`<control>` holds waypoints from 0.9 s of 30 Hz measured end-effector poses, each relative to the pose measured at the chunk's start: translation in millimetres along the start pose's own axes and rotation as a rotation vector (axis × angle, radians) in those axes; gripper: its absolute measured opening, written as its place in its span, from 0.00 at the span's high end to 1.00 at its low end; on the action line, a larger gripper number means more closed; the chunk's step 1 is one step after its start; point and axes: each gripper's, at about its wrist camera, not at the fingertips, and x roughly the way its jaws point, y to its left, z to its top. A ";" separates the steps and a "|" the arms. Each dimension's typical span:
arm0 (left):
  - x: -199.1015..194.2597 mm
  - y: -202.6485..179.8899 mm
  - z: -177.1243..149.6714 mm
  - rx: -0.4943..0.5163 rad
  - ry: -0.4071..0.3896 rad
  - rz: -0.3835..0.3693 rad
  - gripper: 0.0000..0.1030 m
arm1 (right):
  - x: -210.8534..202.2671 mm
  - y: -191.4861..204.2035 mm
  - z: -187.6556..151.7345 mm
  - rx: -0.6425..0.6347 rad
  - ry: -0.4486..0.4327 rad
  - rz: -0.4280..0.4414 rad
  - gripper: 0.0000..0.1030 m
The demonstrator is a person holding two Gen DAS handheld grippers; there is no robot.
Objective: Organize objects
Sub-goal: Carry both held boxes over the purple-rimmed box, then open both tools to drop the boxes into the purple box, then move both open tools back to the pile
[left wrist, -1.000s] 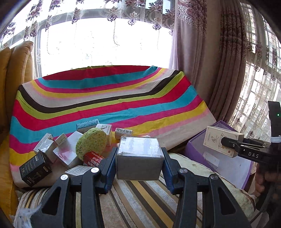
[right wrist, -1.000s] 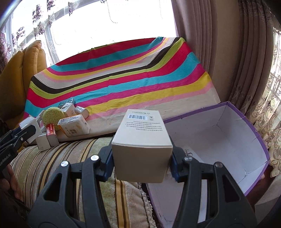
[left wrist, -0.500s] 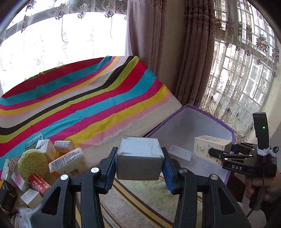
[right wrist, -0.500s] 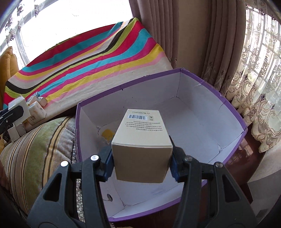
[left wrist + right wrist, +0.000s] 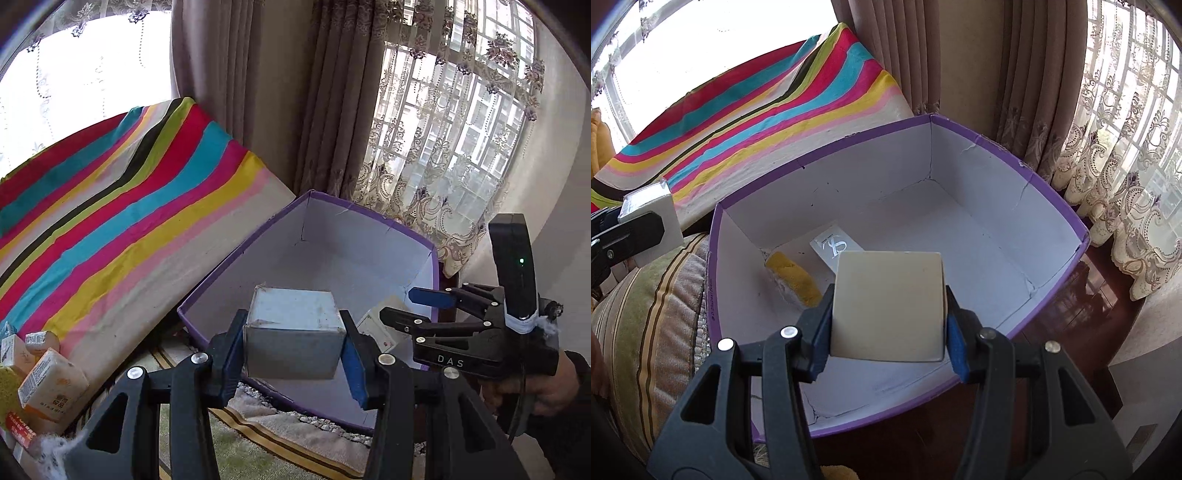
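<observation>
Over the purple box, both wrist views:

Left wrist view, left gripper (image 5: 293,349): jaws pinching a small grey cardboard carton (image 5: 293,334) by its two sides; blue pads flat against it.
Carton position: held in the air above the near left corner of the open purple cardboard box with white lining (image 5: 236,254).
Right gripper (image 5: 397,308): seen side-on at right, over the box, held by a person's hand (image 5: 546,386); a pale carton partly hidden behind its fingers.
Left edge: packets and small cartons (image 5: 51,384) lying at the foot of the rainbow-striped cloth (image 5: 110,206).

Right wrist view, right gripper (image 5: 886,321): jaws pinching a cream square cardboard carton (image 5: 886,304), pads pressed on both sides.
Carton position: hanging inside the outline of the purple box (image 5: 827,147), above its floor, not resting.
Box floor: yellow sponge-like piece (image 5: 796,277) and flat white card with a dark mark (image 5: 834,245) lying near the left wall.
Far left: grey carton (image 5: 652,206) in the left gripper, beside the box over the striped cushion (image 5: 646,314).
</observation>
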 end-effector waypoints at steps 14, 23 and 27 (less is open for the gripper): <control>-20.1 18.9 -4.5 -0.093 -0.041 0.066 0.18 | -17.2 9.9 7.7 -0.053 -0.066 0.006 0.14; -62.0 36.4 -21.3 -0.106 -0.173 0.297 0.17 | -33.5 37.2 11.5 -0.088 -0.180 -0.068 0.01; -80.5 44.4 -34.5 -0.098 -0.208 0.337 0.17 | -39.0 48.0 9.2 -0.099 -0.255 -0.044 0.01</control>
